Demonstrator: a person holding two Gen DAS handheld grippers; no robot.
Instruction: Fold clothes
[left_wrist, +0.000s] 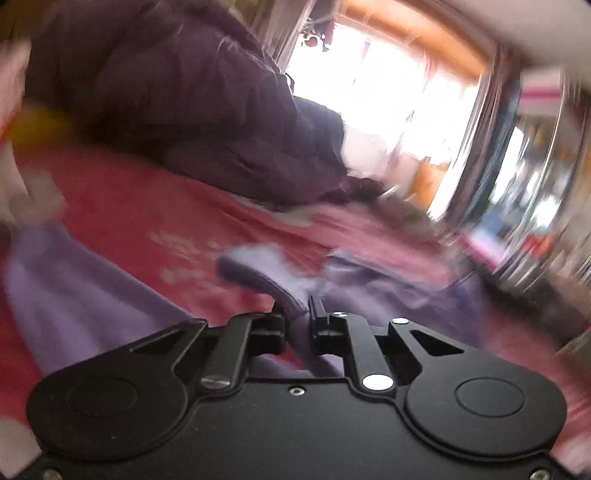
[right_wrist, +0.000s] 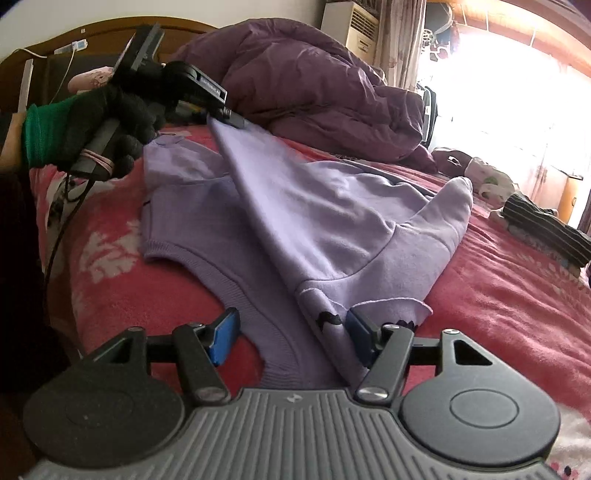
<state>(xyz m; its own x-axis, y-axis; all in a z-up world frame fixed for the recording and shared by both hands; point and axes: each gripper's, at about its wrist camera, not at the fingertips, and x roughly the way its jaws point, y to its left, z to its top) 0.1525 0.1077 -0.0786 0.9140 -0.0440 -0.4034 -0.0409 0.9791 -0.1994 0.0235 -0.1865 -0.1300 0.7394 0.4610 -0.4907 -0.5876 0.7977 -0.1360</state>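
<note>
A lilac sweatshirt (right_wrist: 332, 206) lies spread on a red flowered blanket (right_wrist: 498, 295). In the right wrist view, a black-gloved hand (right_wrist: 110, 118) with a green cuff holds my left gripper (right_wrist: 231, 118) at the far left. It is shut on one edge of the sweatshirt and lifts it into a taut ridge. The left wrist view is blurred, and there lilac cloth (left_wrist: 74, 295) runs between the nearly closed black fingers of the left gripper (left_wrist: 297, 310). My right gripper (right_wrist: 291, 332) is open at the near end. The ridge passes between its blue pads (right_wrist: 225, 332), close to the right one.
A dark purple duvet (right_wrist: 314, 81) is heaped at the back of the bed, also visible as the duvet (left_wrist: 166, 92) in the left wrist view. A dark striped garment (right_wrist: 546, 229) and a white garment (right_wrist: 487, 177) lie at the right. A wooden headboard (right_wrist: 110, 33) stands behind, with a bright window (right_wrist: 517, 92) at the right.
</note>
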